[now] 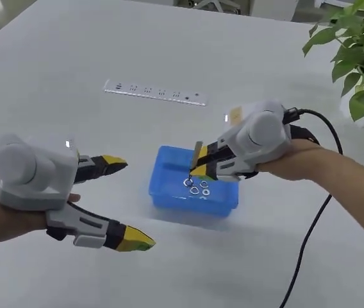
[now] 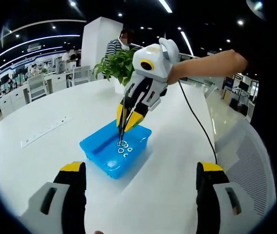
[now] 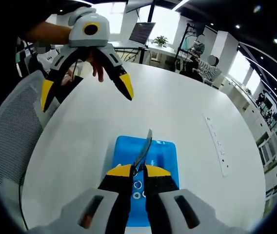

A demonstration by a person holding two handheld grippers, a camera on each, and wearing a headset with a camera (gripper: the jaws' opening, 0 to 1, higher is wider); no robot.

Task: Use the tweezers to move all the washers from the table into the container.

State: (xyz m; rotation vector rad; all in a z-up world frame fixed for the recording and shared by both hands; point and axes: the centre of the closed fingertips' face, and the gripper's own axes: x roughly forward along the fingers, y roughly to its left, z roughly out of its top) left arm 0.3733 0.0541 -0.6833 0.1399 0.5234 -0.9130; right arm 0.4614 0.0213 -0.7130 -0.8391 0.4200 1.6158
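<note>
A blue container [image 1: 188,204] stands on the white table, with several small metal washers [image 1: 197,187] lying inside. My right gripper [image 1: 207,169] hovers over it, shut on the tweezers [image 1: 197,156], whose tips point down just above a washer. In the right gripper view the tweezers [image 3: 144,146] stick out between the closed jaws of the right gripper [image 3: 138,171], above the container [image 3: 124,146] and washers [image 3: 137,187]. My left gripper [image 1: 127,202] is open and holds nothing, left of the container. The left gripper view shows the left gripper [image 2: 141,168] facing the container [image 2: 97,156].
A white power strip [image 1: 155,93] lies on the table beyond the container. A potted plant [image 1: 358,51] stands at the far right edge. The right gripper's black cable [image 1: 310,237] trails over the table to the front right. A mesh chair [image 3: 7,141] stands beside the table.
</note>
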